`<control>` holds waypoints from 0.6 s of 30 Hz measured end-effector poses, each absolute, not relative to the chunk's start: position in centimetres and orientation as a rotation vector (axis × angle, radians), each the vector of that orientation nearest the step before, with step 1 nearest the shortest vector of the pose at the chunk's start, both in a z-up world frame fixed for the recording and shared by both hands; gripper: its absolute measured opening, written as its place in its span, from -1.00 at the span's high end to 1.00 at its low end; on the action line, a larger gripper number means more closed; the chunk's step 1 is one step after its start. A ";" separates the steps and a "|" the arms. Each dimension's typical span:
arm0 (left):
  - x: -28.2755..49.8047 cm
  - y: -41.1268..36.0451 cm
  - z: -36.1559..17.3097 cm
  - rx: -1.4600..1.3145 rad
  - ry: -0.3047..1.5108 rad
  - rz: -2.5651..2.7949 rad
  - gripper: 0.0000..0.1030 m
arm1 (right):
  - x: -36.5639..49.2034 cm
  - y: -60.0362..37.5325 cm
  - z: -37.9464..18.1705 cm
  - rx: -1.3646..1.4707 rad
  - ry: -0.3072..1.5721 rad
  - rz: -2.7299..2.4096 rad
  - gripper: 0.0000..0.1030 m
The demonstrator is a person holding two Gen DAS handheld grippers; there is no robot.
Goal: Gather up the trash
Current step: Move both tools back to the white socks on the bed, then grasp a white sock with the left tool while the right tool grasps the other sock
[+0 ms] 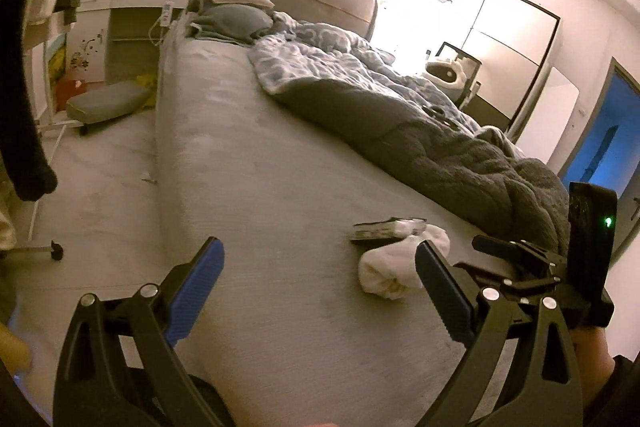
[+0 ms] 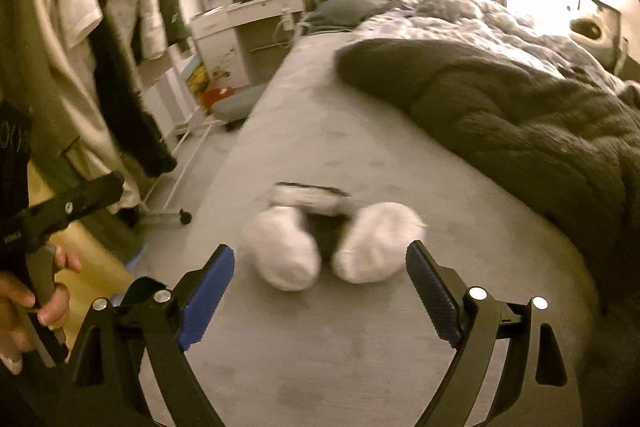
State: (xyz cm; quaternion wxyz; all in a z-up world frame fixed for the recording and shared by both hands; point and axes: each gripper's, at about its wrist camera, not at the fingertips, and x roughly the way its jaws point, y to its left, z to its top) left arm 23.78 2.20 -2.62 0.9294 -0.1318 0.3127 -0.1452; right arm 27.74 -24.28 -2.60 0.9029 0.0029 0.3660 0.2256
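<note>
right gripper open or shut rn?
Open. The right gripper has its blue pads spread wide above the bed, nothing between them; white wads lie ahead.

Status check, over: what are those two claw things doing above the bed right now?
Both hand-held grippers, left and right, open, empty. White crumpled trash and dark packet on bed ahead. Nothing in the way.

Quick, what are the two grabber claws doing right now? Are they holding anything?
Left gripper: open, holding nothing.
Right gripper: open, holding nothing; the white crumpled wads lie on the bed ahead.
</note>
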 end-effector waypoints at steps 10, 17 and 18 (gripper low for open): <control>25.7 -3.0 -4.1 -0.216 0.696 -0.386 -0.90 | 29.0 -28.7 -3.4 0.147 0.783 0.406 -0.72; 27.5 -6.3 -6.1 -0.178 0.767 -0.410 -0.90 | 29.8 -30.7 -4.4 0.226 0.808 0.392 -0.72; 27.8 -6.7 -6.4 -0.170 0.779 -0.407 -0.90 | 29.9 -30.9 -4.5 0.236 0.811 0.391 -0.72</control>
